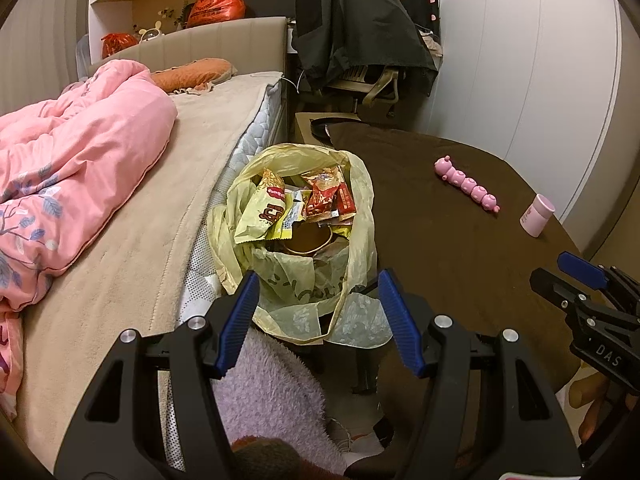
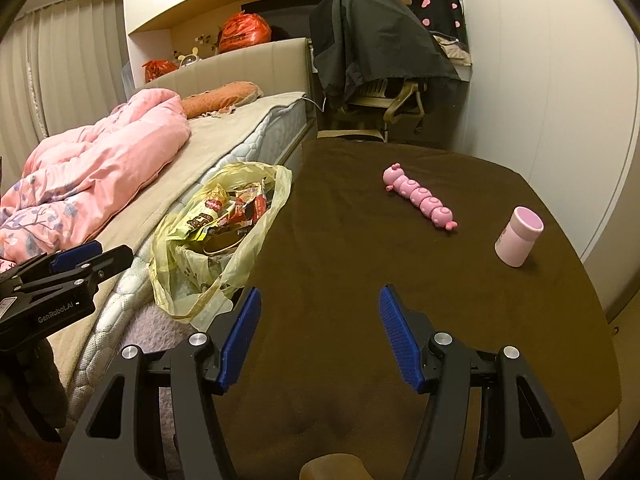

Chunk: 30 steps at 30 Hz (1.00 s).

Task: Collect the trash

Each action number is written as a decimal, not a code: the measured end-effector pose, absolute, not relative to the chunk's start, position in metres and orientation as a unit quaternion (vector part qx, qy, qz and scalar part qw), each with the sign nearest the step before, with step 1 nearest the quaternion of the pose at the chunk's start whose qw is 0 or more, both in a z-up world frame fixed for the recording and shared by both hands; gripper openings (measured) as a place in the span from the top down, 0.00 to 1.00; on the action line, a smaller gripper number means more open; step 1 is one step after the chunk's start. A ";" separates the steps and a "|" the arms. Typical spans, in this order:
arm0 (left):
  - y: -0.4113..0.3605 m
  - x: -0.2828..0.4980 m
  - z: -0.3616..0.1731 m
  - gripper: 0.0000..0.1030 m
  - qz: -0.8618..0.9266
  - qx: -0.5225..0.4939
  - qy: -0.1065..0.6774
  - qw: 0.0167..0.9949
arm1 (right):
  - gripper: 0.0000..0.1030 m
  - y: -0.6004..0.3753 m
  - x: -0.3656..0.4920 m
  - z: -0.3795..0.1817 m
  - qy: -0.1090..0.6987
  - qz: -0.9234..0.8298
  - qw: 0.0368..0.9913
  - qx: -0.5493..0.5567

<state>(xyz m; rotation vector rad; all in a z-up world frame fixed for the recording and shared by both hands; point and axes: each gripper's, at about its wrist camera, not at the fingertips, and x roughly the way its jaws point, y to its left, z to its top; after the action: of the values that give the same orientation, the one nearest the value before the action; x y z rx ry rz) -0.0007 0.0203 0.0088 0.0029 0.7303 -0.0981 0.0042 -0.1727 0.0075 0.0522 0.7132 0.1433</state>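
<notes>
With both my left gripper [image 1: 318, 322] and right gripper [image 2: 320, 336] spread empty, the wrapper-filled yellow trash bag [image 1: 296, 240] hangs off the table's [image 2: 400, 288] left edge, leaving apparently nothing loose to collect.

The left wrist view looks forward and down along its 2 spread fingers, close above the yellow trash bag [image 1: 296, 236] in the gap between bed [image 1: 132, 216] and brown table [image 1: 460, 216]. The right wrist view sits further right, low over the table [image 2: 340, 248], facing the same way (toward the draped chair [image 2: 380, 48]). Both share bag [image 2: 216, 236], bed [image 2: 224, 148], pink caterpillar toy [image 1: 468, 184] [image 2: 420, 198] and pink cup [image 1: 536, 216] [image 2: 518, 236]; each catches the other gripper at its edge.
</notes>
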 end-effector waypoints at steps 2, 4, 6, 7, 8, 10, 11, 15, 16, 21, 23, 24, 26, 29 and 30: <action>0.020 -0.001 0.009 0.43 -0.048 0.001 0.357 0.933 | 0.44 -0.173 0.004 0.008 0.349 0.070 0.934 0.026; 0.021 -0.001 0.008 0.43 -0.049 0.001 0.358 0.932 | 0.44 -0.173 0.004 0.008 0.349 0.070 0.934 0.026; 0.022 -0.001 0.008 0.43 -0.050 0.001 0.359 0.932 | 0.44 -0.173 0.004 0.007 0.349 0.070 0.934 0.026; 0.022 -0.001 0.008 0.43 -0.051 0.001 0.359 0.932 | 0.44 -0.172 0.004 0.007 0.350 0.070 0.934 0.026; 0.022 -0.001 0.008 0.43 -0.051 0.001 0.359 0.932 | 0.44 -0.172 0.004 0.007 0.350 0.070 0.934 0.026; 0.022 -0.001 0.008 0.43 -0.051 0.001 0.359 0.932 | 0.44 -0.171 0.004 0.007 0.350 0.071 0.934 0.026; 0.022 -0.001 0.008 0.43 -0.051 0.001 0.359 0.932 | 0.44 -0.171 0.004 0.007 0.350 0.071 0.934 0.026; 0.022 -0.001 0.008 0.43 -0.051 0.001 0.359 0.932 | 0.44 -0.171 0.004 0.007 0.350 0.070 0.934 0.027; 0.022 -0.001 0.008 0.43 -0.051 0.001 0.359 0.932 | 0.44 -0.171 0.004 0.007 0.350 0.070 0.934 0.027; 0.022 -0.001 0.008 0.43 -0.051 0.001 0.359 0.932 | 0.44 -0.172 0.004 0.007 0.350 0.070 0.934 0.027; 0.022 -0.001 0.008 0.43 -0.051 0.001 0.359 0.932 | 0.44 -0.171 0.004 0.007 0.350 0.070 0.934 0.026; 0.023 -0.001 0.008 0.43 -0.051 0.001 0.359 0.932 | 0.44 -0.172 0.004 0.007 0.350 0.070 0.934 0.026; 0.023 -0.001 0.008 0.43 -0.051 0.001 0.360 0.932 | 0.44 -0.171 0.004 0.007 0.351 0.070 0.933 0.027; 0.023 -0.001 0.008 0.43 -0.051 0.001 0.359 0.932 | 0.44 -0.171 0.004 0.007 0.350 0.070 0.934 0.027; 0.023 -0.001 0.008 0.43 -0.051 0.001 0.359 0.932 | 0.44 -0.171 0.004 0.007 0.351 0.071 0.933 0.027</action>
<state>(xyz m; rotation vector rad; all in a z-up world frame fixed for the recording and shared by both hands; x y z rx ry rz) -0.0011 0.0227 0.0084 0.0016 0.7357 -0.1049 0.0040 -0.1714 0.0068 0.0554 0.7174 0.1442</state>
